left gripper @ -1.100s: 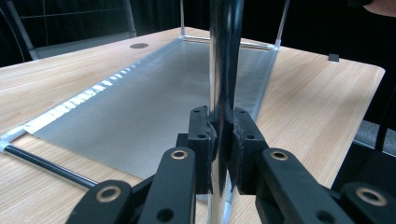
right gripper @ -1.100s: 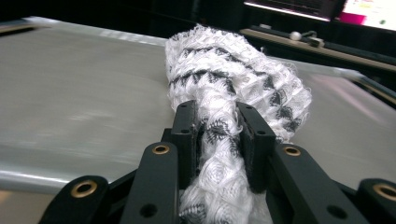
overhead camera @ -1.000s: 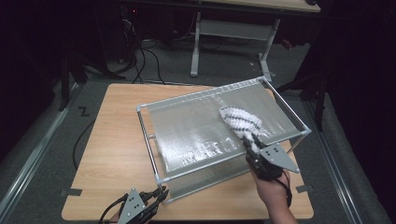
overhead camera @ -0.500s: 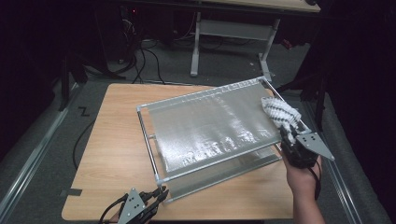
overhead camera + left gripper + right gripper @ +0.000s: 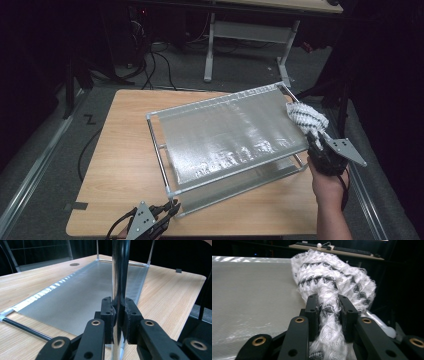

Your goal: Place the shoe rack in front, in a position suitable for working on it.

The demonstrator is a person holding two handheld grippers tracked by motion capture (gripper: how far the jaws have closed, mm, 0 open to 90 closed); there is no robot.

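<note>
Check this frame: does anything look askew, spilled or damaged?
Nothing spilled or damaged. The sheet on the metal rack slopes, and streaks mark its lower half. The right gripper holds a bunched white cloth at the rack's far right edge; the left gripper clamps a near post.

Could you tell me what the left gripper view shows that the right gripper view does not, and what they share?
Left gripper view: the left claw shut on a shiny upright post of the rack, with the wooden table stretching beyond it.

Right gripper view: the right claw shut on a bunched white cloth with dark zigzags, and a desk with a keyboard in the dark background.

Both: the rack's frosted grey sheet, lying flat ahead of each claw.
</note>
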